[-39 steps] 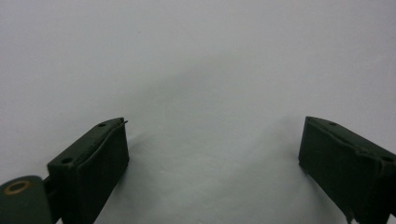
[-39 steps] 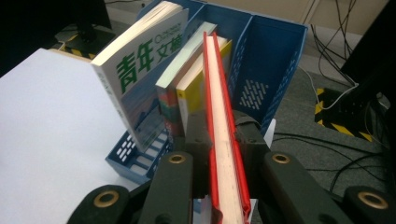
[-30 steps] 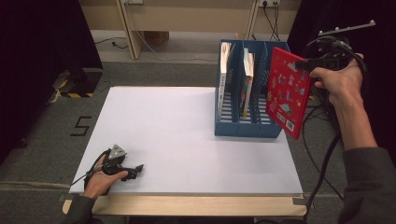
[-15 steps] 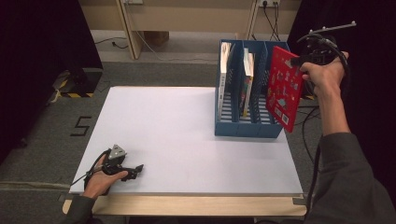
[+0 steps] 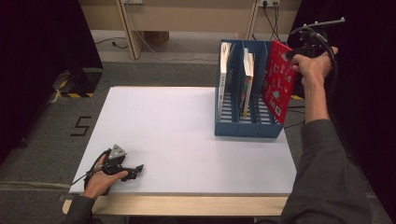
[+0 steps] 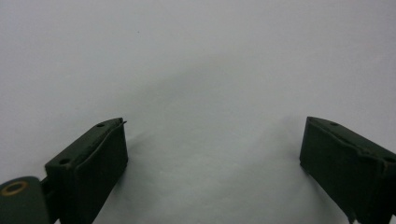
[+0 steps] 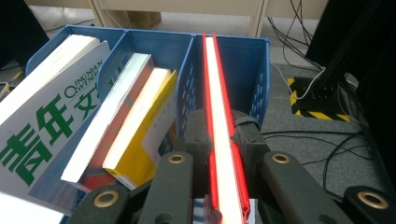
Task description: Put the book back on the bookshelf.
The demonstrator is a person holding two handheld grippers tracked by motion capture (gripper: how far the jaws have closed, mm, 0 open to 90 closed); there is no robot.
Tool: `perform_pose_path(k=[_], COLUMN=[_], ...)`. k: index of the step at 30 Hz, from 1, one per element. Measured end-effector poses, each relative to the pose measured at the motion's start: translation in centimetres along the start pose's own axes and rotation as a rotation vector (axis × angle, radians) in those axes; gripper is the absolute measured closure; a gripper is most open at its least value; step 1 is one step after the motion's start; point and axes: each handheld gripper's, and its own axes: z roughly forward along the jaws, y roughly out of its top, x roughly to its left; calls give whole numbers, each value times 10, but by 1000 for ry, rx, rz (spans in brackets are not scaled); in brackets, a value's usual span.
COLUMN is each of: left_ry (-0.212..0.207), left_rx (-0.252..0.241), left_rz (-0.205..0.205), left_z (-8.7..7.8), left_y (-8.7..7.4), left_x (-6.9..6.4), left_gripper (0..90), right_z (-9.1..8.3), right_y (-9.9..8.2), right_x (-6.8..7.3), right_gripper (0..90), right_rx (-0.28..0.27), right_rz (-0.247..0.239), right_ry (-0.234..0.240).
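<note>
Gripping a thin red book [image 5: 279, 81] by its upper edge, the right gripper [image 5: 299, 52] holds it tilted over the rightmost compartment of the blue plastic file rack [image 5: 247, 127], with the book's lower corner already down inside that slot. In the right gripper view the black fingers [image 7: 198, 140] are clamped flat against both glossy red covers, and the white block of pages [image 7: 219, 116] runs straight away between them like a narrow stripe. The cover facing outward carries small pale printed shapes and a white label near its bottom corner.

The rack is a rigid, boxy thing with slatted sides and three upright bays. The left bay holds a wide white paperback [image 7: 44, 116] with green lettering, leaning against the divider. The middle bay holds two slimmer books [image 7: 135, 116], one with a reddish cover and one yellow, both leaning the same way.

The rack stands on the far right part of the worktop [image 5: 187, 135], a smooth matte white sheet over a pale wooden frame. At the near left corner the left gripper [image 5: 133, 170] lies low on that sheet under the person's hand, a grey three-cornered plate on its top. Its blocky dark fingers [image 6: 93, 158] stand wide apart with only bare white surface between them.
</note>
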Motion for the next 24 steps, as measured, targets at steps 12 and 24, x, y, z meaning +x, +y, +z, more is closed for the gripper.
perform_pose_path(k=[12,24], left_ry=[0,0], left_rx=[-1,0], left_rz=[0,1], left_z=[0,0], left_y=[0,0], left_x=[0,0], left_gripper=[66,65], right_z=[28,40], right_y=[-5,-7], right_x=[5,10], right_gripper=[797,797], right_rx=[9,3], right_rz=[35,41], right_ry=[-7,-4])
